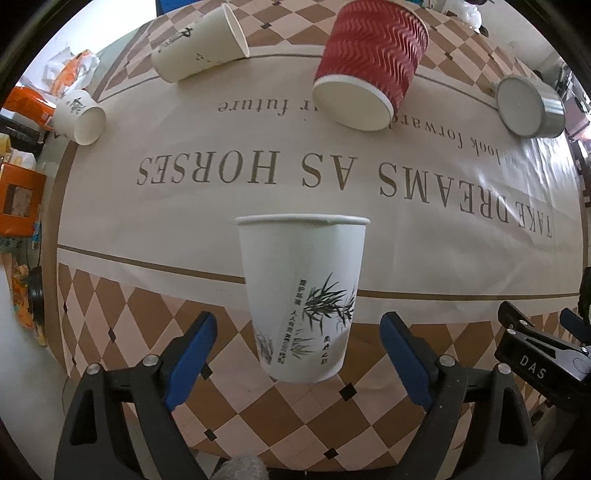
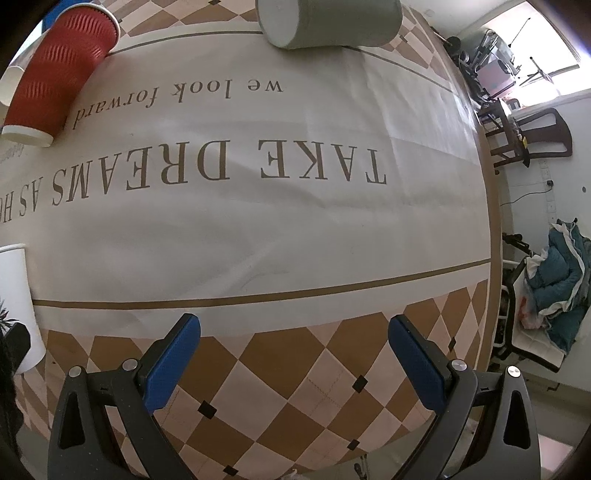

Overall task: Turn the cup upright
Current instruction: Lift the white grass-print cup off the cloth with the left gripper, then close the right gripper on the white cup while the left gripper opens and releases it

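A white paper cup with a bamboo print stands upright on the table, rim up, between the blue pads of my open left gripper; the pads do not touch it. Its side also shows at the left edge of the right wrist view. My right gripper is open and empty over the checkered border near the table's front edge. It shows at the right of the left wrist view.
Lying on their sides at the far side are a red ribbed cup, a grey cup and two white cups. Orange boxes sit left of the table. A chair and blue bedding stand to the right.
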`<move>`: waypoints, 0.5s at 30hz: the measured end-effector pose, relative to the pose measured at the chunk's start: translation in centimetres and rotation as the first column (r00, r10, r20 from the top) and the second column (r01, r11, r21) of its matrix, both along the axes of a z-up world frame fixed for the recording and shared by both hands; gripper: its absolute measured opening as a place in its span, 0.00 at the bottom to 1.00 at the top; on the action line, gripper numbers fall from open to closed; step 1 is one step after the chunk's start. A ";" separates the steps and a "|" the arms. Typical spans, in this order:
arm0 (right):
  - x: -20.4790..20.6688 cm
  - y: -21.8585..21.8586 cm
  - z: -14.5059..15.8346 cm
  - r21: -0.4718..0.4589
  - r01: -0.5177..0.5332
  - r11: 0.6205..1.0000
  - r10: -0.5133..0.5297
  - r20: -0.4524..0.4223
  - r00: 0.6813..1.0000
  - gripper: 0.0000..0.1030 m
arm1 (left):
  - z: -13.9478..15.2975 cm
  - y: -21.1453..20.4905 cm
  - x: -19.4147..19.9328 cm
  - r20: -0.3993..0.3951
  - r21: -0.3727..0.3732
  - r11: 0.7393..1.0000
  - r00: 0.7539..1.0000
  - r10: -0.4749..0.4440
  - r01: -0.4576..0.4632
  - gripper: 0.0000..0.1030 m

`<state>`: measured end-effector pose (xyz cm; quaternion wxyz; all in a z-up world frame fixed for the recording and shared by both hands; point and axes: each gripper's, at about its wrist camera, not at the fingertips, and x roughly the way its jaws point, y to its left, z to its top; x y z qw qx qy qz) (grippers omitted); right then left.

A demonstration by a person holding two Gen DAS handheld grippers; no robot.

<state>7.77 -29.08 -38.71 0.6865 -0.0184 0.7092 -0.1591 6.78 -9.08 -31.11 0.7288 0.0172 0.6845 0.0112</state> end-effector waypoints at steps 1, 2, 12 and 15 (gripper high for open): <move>0.0 0.0 0.1 0.002 0.002 1.000 -0.002 0.001 1.000 0.99 | 0.4 0.1 -0.1 0.006 0.000 1.000 1.000 0.002 -0.002 0.87; 0.0 0.0 0.2 0.005 0.004 1.000 -0.004 0.004 1.000 0.99 | 0.8 0.3 -0.2 0.013 0.001 1.000 1.000 0.002 -0.002 0.87; 0.5 2.2 4.3 0.084 -0.019 0.996 0.015 0.055 0.998 1.00 | 9.0 6.9 -1.8 0.241 0.006 0.998 0.969 0.061 -0.065 0.89; 0.7 4.4 5.6 0.129 -0.049 0.990 0.040 0.072 0.997 1.00 | 9.9 9.2 -1.3 0.300 -0.017 0.996 0.950 0.088 -0.086 1.00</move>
